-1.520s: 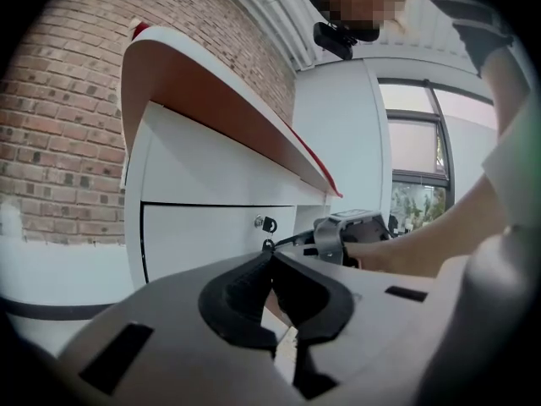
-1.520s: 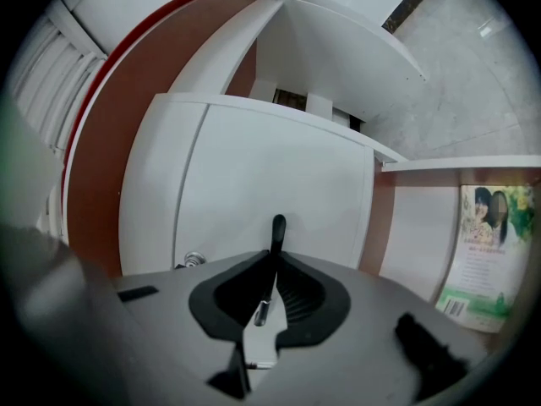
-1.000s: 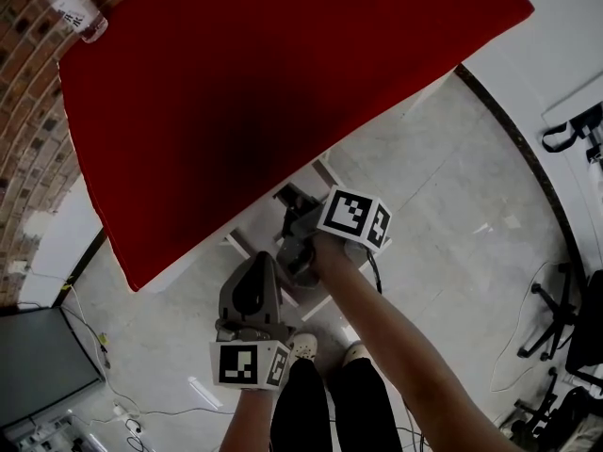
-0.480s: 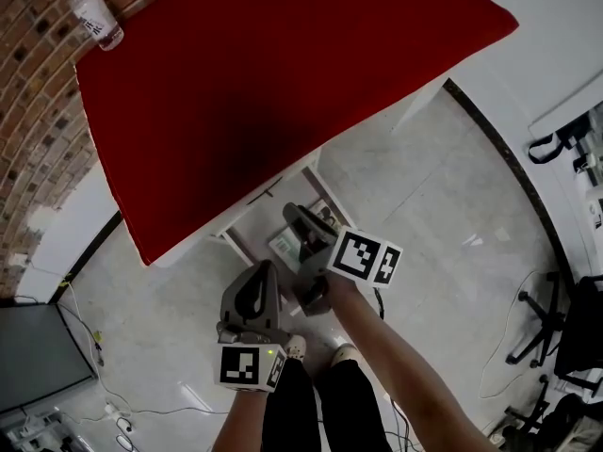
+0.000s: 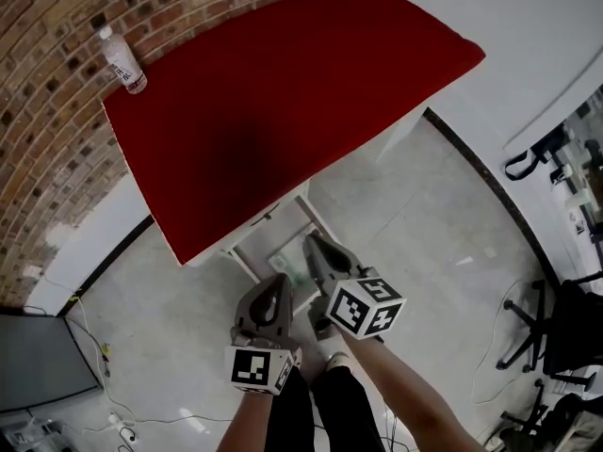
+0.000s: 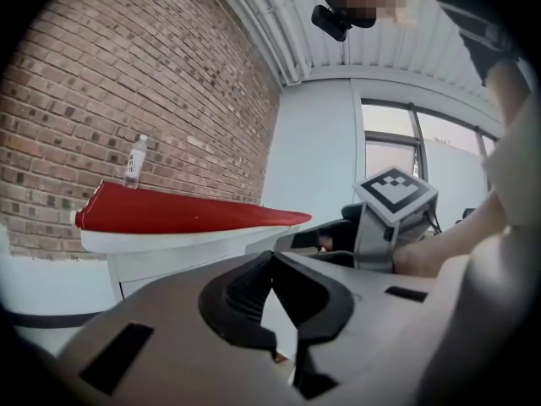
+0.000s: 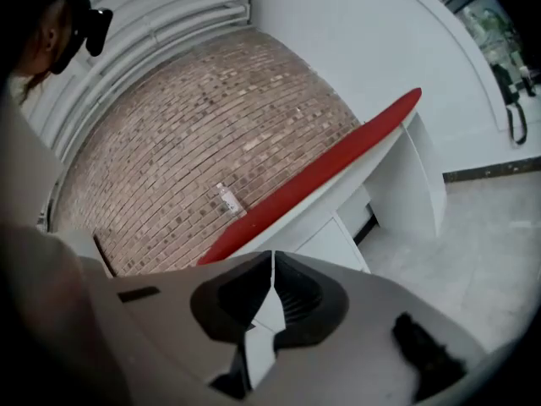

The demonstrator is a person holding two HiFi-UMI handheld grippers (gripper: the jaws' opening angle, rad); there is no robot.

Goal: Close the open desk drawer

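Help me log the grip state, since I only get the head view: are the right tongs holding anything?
Observer: No. The right gripper view shows the right tongs with jaws together. They have just been closing, and nothing is between them.
Operator: And the left tongs?
Observer: The left gripper view shows the left tongs with tips meeting, also empty.
Operator: Do the right tongs touch the desk?
Observer: No. In the right gripper view the desk stands well beyond the jaws, with white panels showing under its red top.
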